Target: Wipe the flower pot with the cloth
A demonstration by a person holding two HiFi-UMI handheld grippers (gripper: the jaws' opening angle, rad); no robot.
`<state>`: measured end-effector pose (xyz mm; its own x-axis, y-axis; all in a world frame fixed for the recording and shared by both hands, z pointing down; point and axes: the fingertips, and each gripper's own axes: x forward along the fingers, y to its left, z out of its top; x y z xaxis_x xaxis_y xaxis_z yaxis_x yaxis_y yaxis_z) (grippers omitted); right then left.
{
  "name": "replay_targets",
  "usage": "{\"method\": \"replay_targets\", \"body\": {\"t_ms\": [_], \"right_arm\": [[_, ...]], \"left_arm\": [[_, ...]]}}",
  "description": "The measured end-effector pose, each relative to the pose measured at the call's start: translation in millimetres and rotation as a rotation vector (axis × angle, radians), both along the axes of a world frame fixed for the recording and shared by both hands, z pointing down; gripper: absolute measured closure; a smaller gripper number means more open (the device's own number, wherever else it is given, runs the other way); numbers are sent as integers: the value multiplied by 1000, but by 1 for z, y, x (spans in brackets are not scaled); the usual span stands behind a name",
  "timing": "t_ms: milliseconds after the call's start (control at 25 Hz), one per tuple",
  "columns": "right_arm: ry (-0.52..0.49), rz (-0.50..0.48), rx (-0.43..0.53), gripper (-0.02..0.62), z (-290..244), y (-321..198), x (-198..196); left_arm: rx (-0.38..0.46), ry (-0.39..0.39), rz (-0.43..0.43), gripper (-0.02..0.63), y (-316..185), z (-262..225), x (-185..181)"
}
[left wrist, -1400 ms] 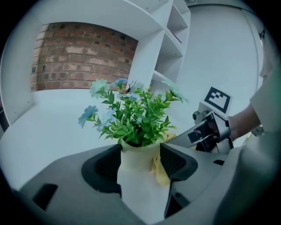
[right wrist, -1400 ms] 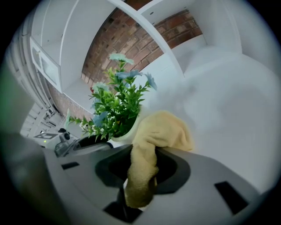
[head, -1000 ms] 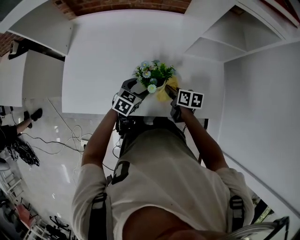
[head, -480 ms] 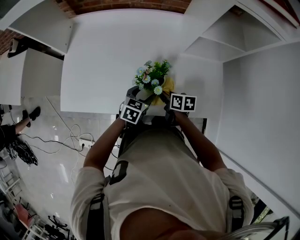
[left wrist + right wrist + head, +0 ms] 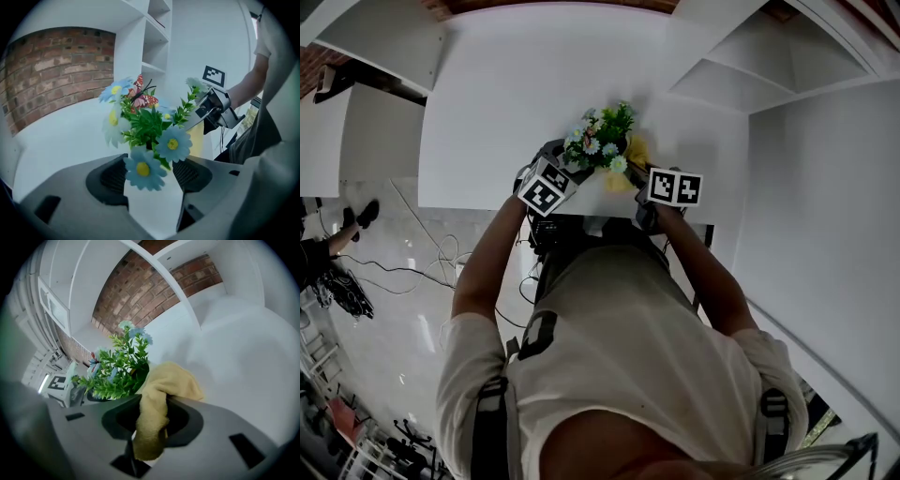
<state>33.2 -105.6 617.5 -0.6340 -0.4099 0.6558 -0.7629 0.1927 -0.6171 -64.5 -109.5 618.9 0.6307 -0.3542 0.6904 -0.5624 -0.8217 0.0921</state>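
Flower pot (image 5: 153, 208), white, sits wedged btw the jaws of the L claw (image 5: 151, 178). The claw is clenched on it, pads pressing both sides of the pot. In the head view it's at the near edge of the white tabletop (image 5: 506, 103), mid-scene, just in front of the person. The pot body is mostly hidden there under its own flowers (image 5: 602, 142), & no view shows whether its base touches the tabletop. Bouquet: pale blue daisies w/ yellow centres, green leaves, a red butterfly (image 5: 143, 97) up top.

Cloth (image 5: 152, 420), yellow & towel-like, is on the plant's right. R claw (image 5: 153, 417) is grasping it, jaws pinched on a bunched strip. One tail hangs out the near side of the claw. The rest bulges past the tips & touches the foliage. Whether the cloth meets the pot wall itself I can't tell, since leaves & claw are in the way.

The claws flank the plant, L one left, R one right, marker cubes facing up & forearms reaching in from the near side.

Farther out there are white shelves (image 5: 157, 28) to the far right, a brick wall (image 5: 56, 65) beyond the tabletop's far edge, & cables (image 5: 422, 262) on the glossy floor at left.
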Motion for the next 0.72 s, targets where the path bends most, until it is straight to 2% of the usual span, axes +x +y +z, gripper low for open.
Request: {"method": "replay_targets", "body": {"t_ms": [80,240,360,560,640,720], "right_arm": [[-3,22,0,477,-2,-6,3],[-25,48,-3,477,-4,-7,3],[-10,-1,-3,477,-2,4,-6],[-20,-25,-30,477,7,24,-16],[-12,-29,-32,477,9,27,-14],[-5,-30,-29,477,10,28,-9]], "left_arm": [[-6,3,20,302,-1,0,6],[-19,50,-13,322,2,-1,18],[-27,79,-89,324,3,-7,21],[-77,132,-275,325,12,-11,26],[-102,158,-307,325,16,-12,28],[-139,193,-300,325,24,-14,29]]}}
